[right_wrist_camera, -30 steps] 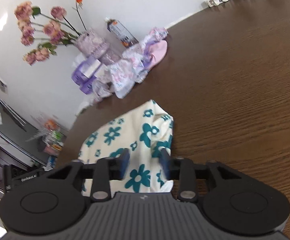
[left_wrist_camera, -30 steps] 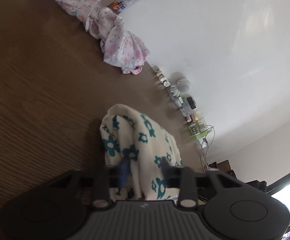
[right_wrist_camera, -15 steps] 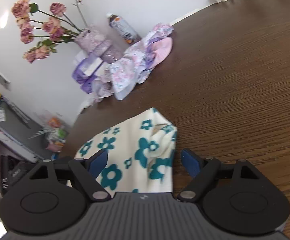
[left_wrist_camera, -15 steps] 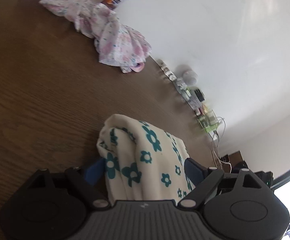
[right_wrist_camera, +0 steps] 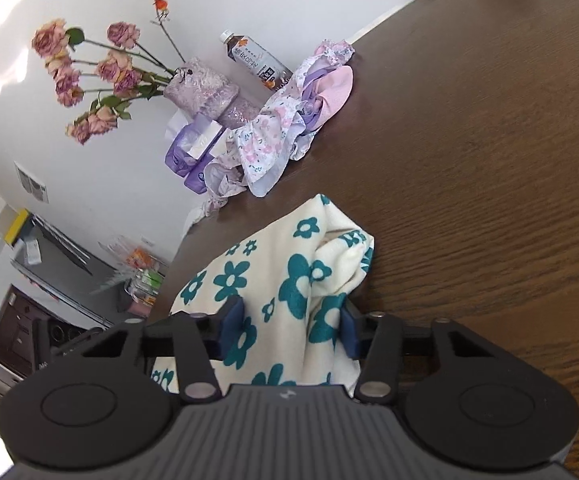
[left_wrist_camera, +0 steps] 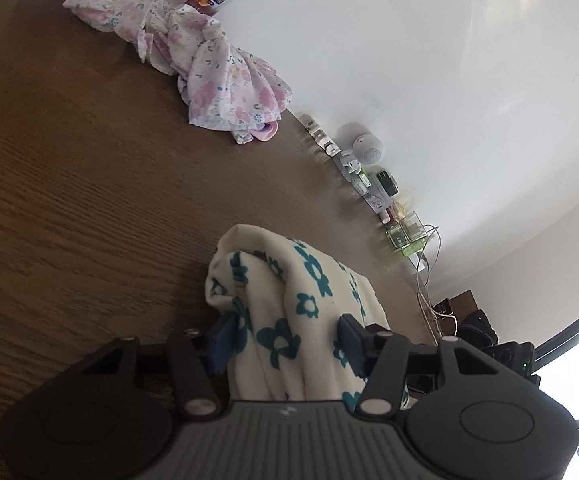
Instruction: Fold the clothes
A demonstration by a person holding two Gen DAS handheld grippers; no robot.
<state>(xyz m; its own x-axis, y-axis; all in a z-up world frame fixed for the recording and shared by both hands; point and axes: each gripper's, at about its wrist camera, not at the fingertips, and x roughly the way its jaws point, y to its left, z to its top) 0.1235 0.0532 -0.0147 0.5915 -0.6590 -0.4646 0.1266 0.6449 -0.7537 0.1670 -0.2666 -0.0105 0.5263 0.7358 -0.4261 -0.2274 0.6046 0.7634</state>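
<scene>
A cream cloth with teal flowers (left_wrist_camera: 309,280) lies bunched on the brown wooden table (left_wrist_camera: 69,200). In the left wrist view my left gripper (left_wrist_camera: 285,340) holds a thick fold of it, and both blue pads press its sides. The same cloth (right_wrist_camera: 257,264) spreads out ahead in the right wrist view, with one corner rolled up. My right gripper (right_wrist_camera: 289,328) is shut on its near edge, and fabric fills the gap between the pads. The cloth under both gripper bodies is hidden.
A crumpled pink floral garment (left_wrist_camera: 225,84) (right_wrist_camera: 273,136) lies further back by the wall, next to a drink bottle (right_wrist_camera: 255,60), a vase of roses (right_wrist_camera: 205,92) and purple tissue packs (right_wrist_camera: 193,148). Small items (left_wrist_camera: 369,176) line the table's far edge. Bare table (right_wrist_camera: 489,160) lies to the right.
Both grippers held the cloth a second ago, opened wide half a second ago, and have now come in again on a thicker bunch of it.
</scene>
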